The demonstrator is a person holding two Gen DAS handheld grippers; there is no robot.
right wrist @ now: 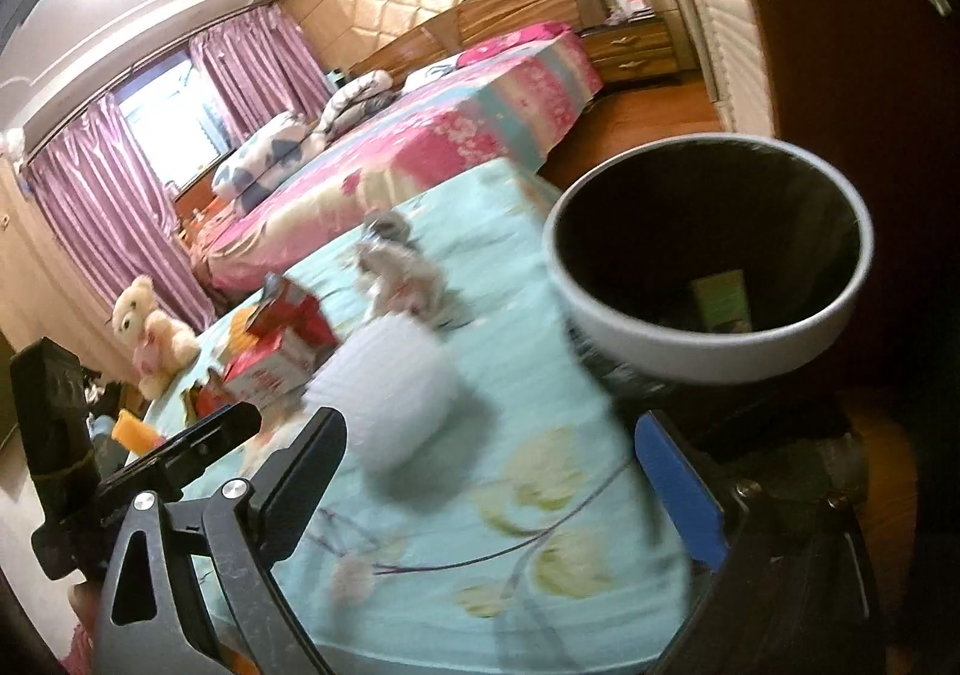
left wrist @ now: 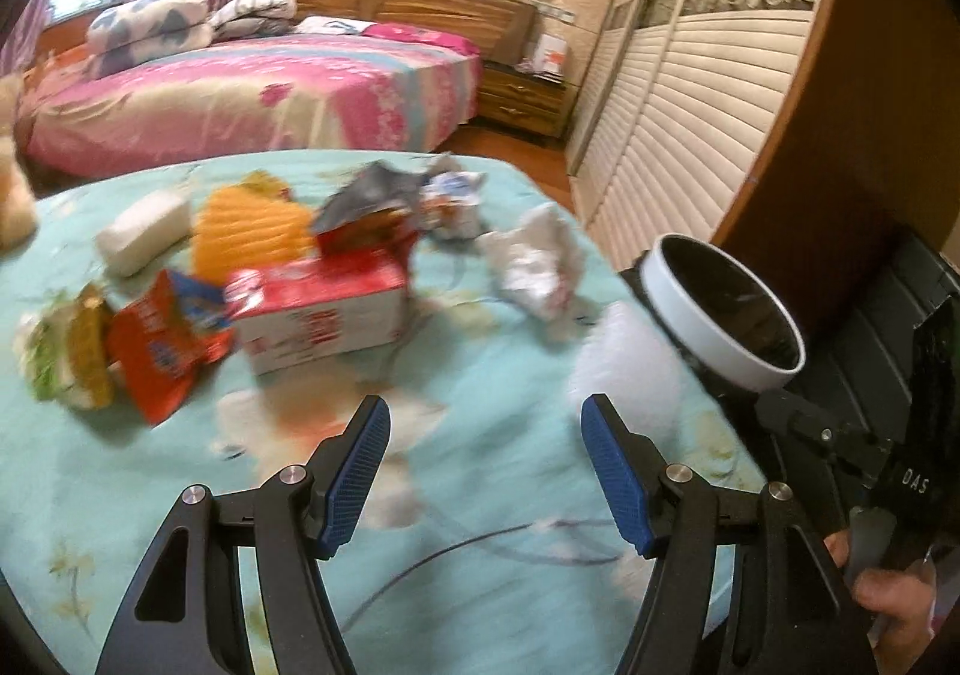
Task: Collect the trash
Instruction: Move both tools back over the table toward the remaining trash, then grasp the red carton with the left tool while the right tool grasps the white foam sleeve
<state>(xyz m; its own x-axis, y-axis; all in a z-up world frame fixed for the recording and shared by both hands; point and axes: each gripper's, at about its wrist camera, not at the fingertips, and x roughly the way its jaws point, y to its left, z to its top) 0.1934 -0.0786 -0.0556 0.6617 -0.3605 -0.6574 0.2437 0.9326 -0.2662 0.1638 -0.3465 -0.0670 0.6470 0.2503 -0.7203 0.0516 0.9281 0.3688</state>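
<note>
Turquoise floral bedcover point(left wrist: 480, 471) is holding the litter: a red-and-white carton point(left wrist: 318, 309), an orange snack bag point(left wrist: 162, 351), crumpled foil wrappers point(left wrist: 534, 261) and a blurred white round object point(right wrist: 390, 393), all lying well short of the white-rimmed bin point(right wrist: 708, 261) at the bed's edge. Both the left gripper point(left wrist: 483, 471) and the right gripper point(right wrist: 510, 471) are hovering with fingers spread, pinching nothing. Judging by this, a pick is coming next, needing one gripper lowered around a piece.
</note>
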